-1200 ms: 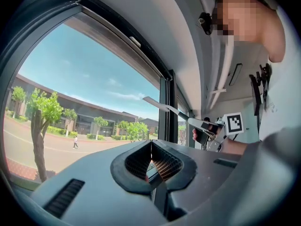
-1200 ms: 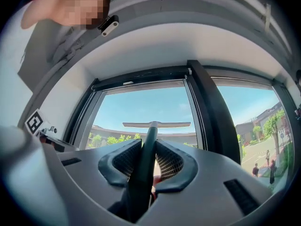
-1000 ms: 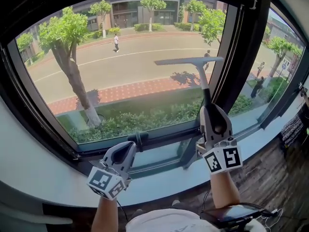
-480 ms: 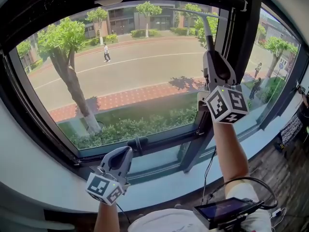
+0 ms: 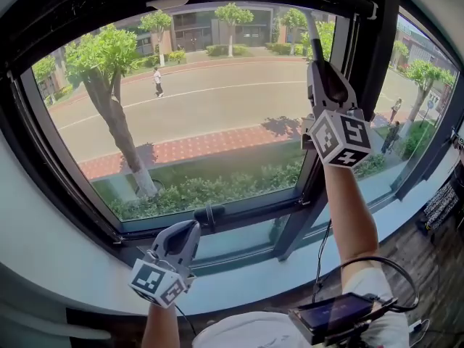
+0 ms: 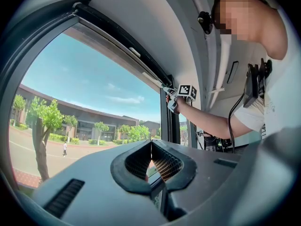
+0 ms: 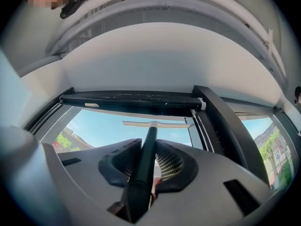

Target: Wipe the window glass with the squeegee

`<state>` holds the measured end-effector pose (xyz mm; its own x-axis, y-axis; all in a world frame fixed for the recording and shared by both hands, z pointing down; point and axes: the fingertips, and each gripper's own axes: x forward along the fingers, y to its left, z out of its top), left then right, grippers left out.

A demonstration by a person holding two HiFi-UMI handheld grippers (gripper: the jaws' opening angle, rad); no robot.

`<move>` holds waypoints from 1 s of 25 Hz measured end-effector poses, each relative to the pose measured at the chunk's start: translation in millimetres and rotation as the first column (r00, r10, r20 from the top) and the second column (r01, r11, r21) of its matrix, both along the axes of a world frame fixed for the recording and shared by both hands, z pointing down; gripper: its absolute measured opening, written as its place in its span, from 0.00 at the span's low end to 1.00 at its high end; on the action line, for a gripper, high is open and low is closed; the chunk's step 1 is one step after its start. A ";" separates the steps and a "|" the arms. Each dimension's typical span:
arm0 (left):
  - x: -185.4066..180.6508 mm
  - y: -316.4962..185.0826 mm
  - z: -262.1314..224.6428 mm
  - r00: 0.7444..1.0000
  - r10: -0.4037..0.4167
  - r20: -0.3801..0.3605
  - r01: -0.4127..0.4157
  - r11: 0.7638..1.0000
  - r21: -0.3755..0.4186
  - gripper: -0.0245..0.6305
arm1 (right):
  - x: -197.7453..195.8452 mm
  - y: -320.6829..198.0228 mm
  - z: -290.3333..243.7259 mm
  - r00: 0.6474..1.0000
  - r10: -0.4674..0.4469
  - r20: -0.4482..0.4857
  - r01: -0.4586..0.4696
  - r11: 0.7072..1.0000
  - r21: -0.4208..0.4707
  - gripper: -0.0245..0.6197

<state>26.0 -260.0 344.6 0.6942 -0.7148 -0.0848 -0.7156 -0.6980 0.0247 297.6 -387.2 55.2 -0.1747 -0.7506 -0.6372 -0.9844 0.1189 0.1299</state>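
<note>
The squeegee has a dark handle (image 7: 145, 166) and a pale blade (image 7: 155, 124). Its blade lies across the window glass (image 5: 203, 122) just under the black top frame (image 7: 127, 100). My right gripper (image 5: 317, 67) is raised high at the pane's right side, shut on the handle (image 5: 312, 38), which runs up toward the frame. In the left gripper view that gripper (image 6: 181, 94) and the blade (image 6: 157, 84) show near the upper corner. My left gripper (image 5: 190, 229) stays low by the sill, shut with nothing in it.
A black window handle (image 5: 209, 216) sticks out of the lower frame beside my left gripper. A thick dark mullion (image 5: 366, 56) stands right of the squeegee. The pale sill (image 5: 72, 259) curves below. A screen device (image 5: 337, 317) with cables hangs at the person's waist.
My right gripper has carried the squeegee from mid-pane up to the top of the glass. The left gripper has stayed put.
</note>
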 end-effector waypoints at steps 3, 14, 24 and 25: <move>0.5 -0.1 2.7 1.000 -0.002 -0.001 0.001 1.000 -0.007 0.07 | 1.1 -2.5 2.2 1.000 -0.024 0.013 0.024 1.000 -0.001 0.19; 0.4 3.0 6.4 1.000 -0.003 0.000 0.003 1.000 -0.019 0.07 | 3.1 -1.4 25.5 0.999 -0.034 0.016 0.035 0.999 -0.020 0.19; 10.3 11.2 11.4 1.000 0.013 0.008 -0.013 1.000 -0.028 0.07 | 7.3 8.0 67.2 0.999 -0.036 0.006 0.037 0.997 -0.065 0.19; 10.6 10.6 10.9 1.000 0.015 0.010 -0.015 0.999 -0.029 0.07 | 6.6 7.5 71.0 0.999 -0.037 0.007 0.037 0.997 -0.069 0.19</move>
<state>36.5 -249.4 355.5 0.7058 -0.7061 -0.0568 -0.7052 -0.7080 0.0376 304.1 -379.8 126.2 -0.1997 -0.7859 -0.5852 -0.9798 0.1635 0.1147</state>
